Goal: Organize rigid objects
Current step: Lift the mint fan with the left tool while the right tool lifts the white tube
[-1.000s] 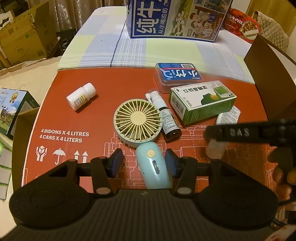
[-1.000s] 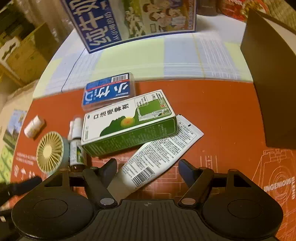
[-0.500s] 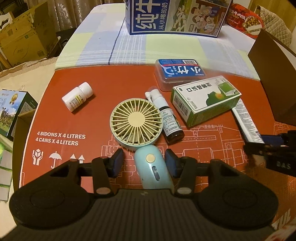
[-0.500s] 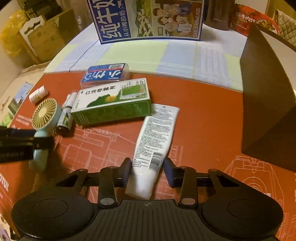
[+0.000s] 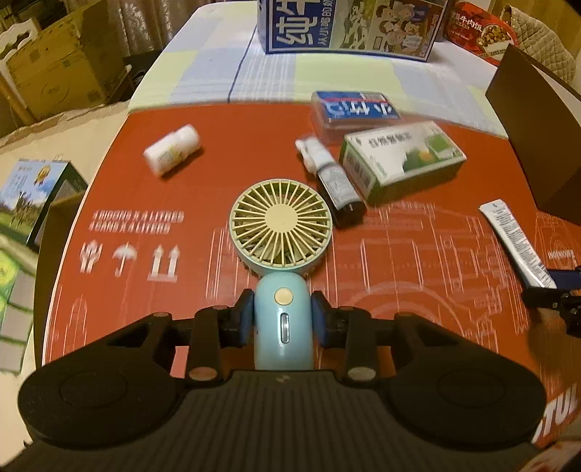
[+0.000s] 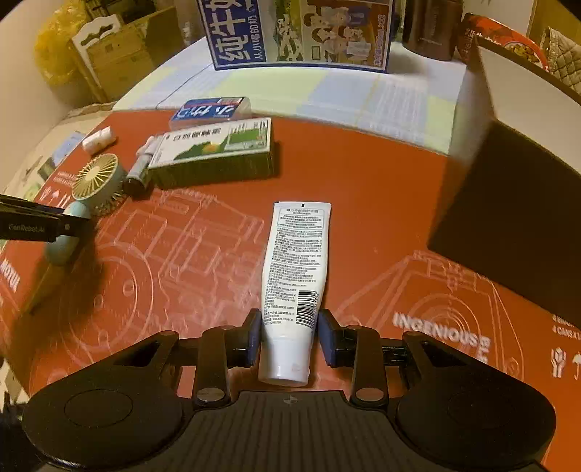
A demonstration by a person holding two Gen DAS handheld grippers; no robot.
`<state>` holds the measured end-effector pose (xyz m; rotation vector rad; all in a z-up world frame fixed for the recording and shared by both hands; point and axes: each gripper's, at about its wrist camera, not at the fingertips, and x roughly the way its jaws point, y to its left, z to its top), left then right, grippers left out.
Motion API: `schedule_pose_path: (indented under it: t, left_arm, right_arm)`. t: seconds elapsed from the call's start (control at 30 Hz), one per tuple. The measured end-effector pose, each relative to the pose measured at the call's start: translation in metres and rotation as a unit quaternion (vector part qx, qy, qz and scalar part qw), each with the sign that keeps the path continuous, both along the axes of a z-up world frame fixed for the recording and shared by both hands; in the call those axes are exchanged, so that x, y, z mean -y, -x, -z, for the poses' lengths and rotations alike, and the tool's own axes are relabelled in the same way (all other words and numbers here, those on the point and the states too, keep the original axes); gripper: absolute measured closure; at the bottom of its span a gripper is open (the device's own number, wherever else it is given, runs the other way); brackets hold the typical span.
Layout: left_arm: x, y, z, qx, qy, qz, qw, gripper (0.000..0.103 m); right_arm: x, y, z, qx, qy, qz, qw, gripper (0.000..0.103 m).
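The left gripper [image 5: 282, 319], jaws just closing, pinched the pale-blue plastic hand fan [image 5: 281, 250] by its handle on the red cardboard sheet [image 5: 218, 145]; the right gripper [image 6: 289, 337] pinched the white squeeze tube [image 6: 296, 272] near its cap. Both wanted level lifts toward the dark box [image 6: 508, 232].

— What do I have beyond the red mat [image 5: 152, 326]?

— From my left camera, a blue milk carton [image 5: 348, 25] at twelve o'clock on the checked cloth [image 5: 218, 72], a red snack tub [image 5: 479, 31] at one.

— And at ten?

— I see cardboard boxes [image 5: 54, 72]; a dark box [image 6: 508, 225] at three in my right view.
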<state>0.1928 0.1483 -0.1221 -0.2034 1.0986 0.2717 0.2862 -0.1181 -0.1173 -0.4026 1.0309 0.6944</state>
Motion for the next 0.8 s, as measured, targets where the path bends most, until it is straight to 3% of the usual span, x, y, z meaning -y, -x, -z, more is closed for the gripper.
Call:
schedule_pose_path:
  t: [0.33, 0.53, 0.8]
  left_arm:
    - [0.011, 0.026, 0.000, -0.011, -0.001, -0.013, 0.9999, 0.073]
    - [0.013, 0.015, 0.001, -0.006, -0.020, -0.011, 0.9997, 0.073]
    - [0.019, 0.009, 0.001, -0.007, -0.033, -0.011, 0.9994, 0.074]
  right_arm:
    - [0.028, 0.009, -0.003, -0.019, -0.011, 0.003, 1.000, 0.072]
    - [0.017, 0.007, 0.000, 0.000, -0.010, 0.011, 1.000, 0.060]
    - [0.001, 0.011, 0.005, 0.035, 0.017, 0.005, 0.999, 0.061]
